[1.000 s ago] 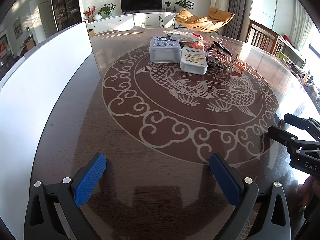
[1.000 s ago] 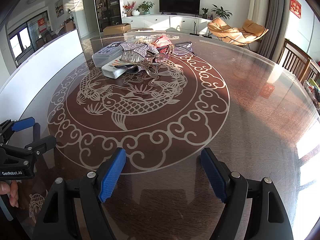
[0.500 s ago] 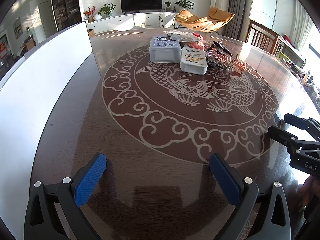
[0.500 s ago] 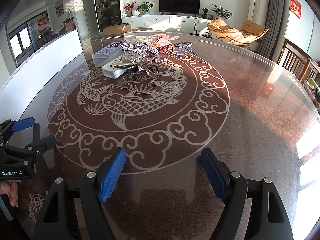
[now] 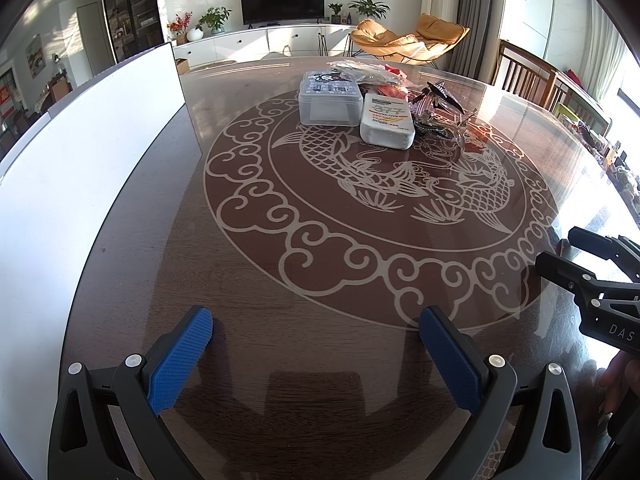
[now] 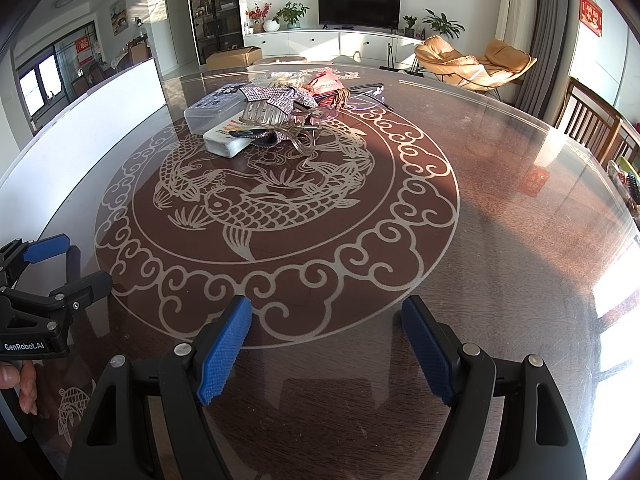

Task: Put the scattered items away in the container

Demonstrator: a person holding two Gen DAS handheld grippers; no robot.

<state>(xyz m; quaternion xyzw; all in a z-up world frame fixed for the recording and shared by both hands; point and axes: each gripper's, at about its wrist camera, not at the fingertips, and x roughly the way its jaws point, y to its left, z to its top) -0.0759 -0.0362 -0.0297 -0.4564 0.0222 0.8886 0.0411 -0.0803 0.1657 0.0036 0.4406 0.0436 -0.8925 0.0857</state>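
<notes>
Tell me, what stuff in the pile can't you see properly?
- Clear lidded box: contents unreadable in both views, behind frosted walls.
- Red item: right view, half buried under the sparkly hair clip.
- White bottle: small print too tiny, left view.
- Pile's far side: hidden by the pile itself.

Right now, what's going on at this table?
A person holds both grippers low over the near side of the table, empty. The left gripper and right gripper are open. The clear lidded box, white bottle and hair clips sit untouched in a pile across the table.
</notes>
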